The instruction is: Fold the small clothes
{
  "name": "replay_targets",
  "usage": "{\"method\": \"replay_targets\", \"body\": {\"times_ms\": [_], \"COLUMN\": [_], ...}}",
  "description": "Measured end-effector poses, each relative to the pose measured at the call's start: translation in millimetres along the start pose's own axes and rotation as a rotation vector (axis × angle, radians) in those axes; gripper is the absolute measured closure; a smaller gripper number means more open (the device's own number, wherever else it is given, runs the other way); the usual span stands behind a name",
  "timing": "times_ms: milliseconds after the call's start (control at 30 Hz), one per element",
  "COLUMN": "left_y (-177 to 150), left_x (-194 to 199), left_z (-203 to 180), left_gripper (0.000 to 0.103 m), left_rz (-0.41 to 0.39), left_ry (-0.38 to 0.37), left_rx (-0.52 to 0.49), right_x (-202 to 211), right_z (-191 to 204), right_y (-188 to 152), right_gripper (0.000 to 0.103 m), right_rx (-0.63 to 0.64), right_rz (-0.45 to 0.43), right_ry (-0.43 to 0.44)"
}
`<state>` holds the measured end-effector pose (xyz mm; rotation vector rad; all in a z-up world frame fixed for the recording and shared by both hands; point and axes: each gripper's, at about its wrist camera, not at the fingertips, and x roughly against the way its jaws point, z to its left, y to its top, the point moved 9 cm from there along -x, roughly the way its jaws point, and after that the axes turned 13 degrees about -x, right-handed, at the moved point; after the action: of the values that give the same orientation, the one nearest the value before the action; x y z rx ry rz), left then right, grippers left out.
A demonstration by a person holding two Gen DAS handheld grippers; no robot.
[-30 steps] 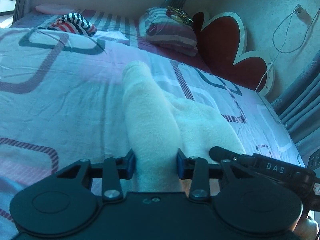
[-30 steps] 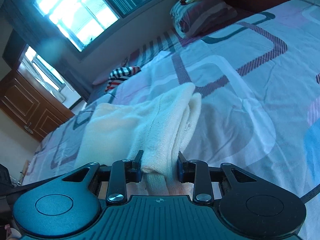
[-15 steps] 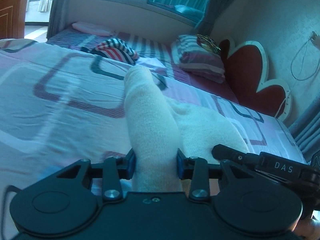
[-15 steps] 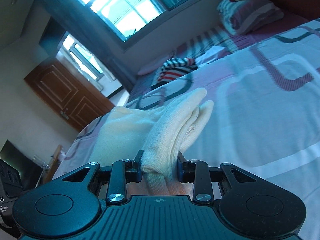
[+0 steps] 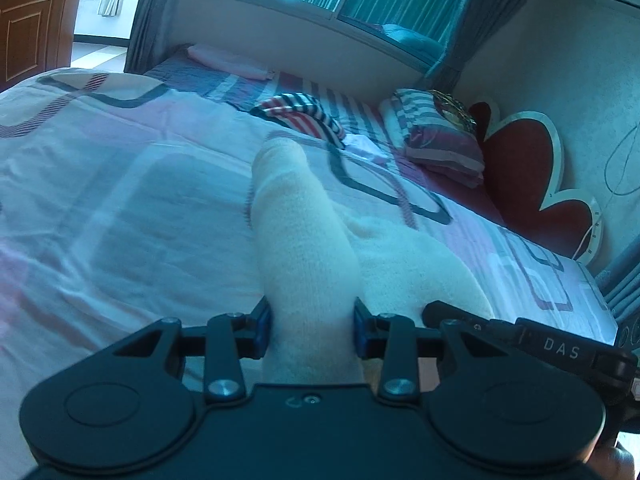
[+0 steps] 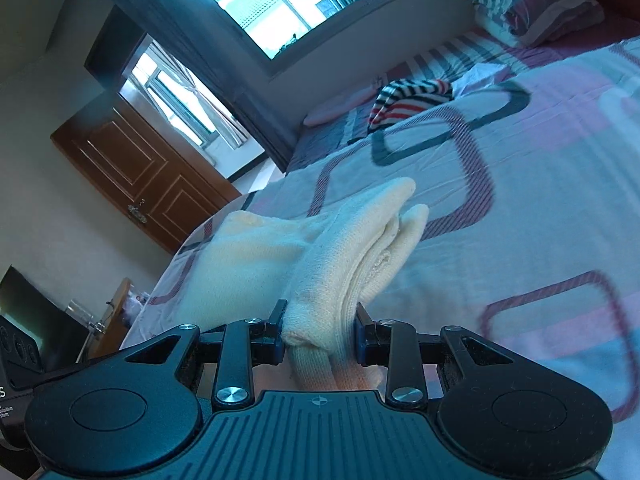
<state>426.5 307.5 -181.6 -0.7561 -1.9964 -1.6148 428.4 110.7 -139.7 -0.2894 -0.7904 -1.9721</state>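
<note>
Gripping one end of a cream garment (image 5: 308, 248), the left gripper (image 5: 312, 326) has its jaws clenched on a thick fold of the cloth, which runs forward from between the fingers as a rolled ridge. In the right wrist view the right gripper (image 6: 320, 330) is likewise clamped on the garment (image 6: 352, 248), grasping several stacked knitted layers whose edges show between the fingers. Cloth spans between the two grippers and is held up off the bed (image 5: 120, 200); whether its lower part touches the cover cannot be told. From the left wrist view the right gripper (image 5: 500, 328) shows low at the right, just beside the garment.

A patterned cover with pink patches and dark looping lines lies over the bed. Toward the far edge of the bed lies a striped garment (image 5: 304, 114), well apart from the cream one, with a small pale cloth (image 5: 364, 146) just beside it. A striped pillow (image 5: 436, 136) sits at the far right corner, against a red heart-shaped headboard (image 5: 520, 168). A brown door (image 6: 136, 172) and a bright window (image 6: 272, 4) stand beyond the bed.
</note>
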Motion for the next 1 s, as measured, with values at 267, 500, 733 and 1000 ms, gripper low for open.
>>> {"method": "replay_targets", "body": {"times_ms": [267, 500, 733, 1000], "left_y": [-32.9, -39.0, -57.3, -94.3], "left_x": [-24.9, -26.7, 13.0, 29.5], "left_z": [53.6, 61.6, 68.3, 63.8], "left_gripper": [0.055, 0.028, 0.029, 0.033], "left_rz": [0.067, 0.091, 0.105, 0.148], "left_ry": [-0.028, -0.033, -0.017, 0.017], "left_rx": [0.018, 0.006, -0.003, -0.045], "right_x": [-50.3, -42.2, -7.1, 17.1], "right_z": [-17.7, -39.5, -20.8, -38.7], "right_y": [-26.4, -33.0, -47.3, -94.4], "right_gripper": [0.072, 0.067, 0.066, 0.067], "right_rx": [-0.030, -0.107, -0.063, -0.012], "right_rz": [0.042, 0.018, 0.010, 0.049], "right_ry": [-0.077, -0.126, -0.145, -0.256]}}
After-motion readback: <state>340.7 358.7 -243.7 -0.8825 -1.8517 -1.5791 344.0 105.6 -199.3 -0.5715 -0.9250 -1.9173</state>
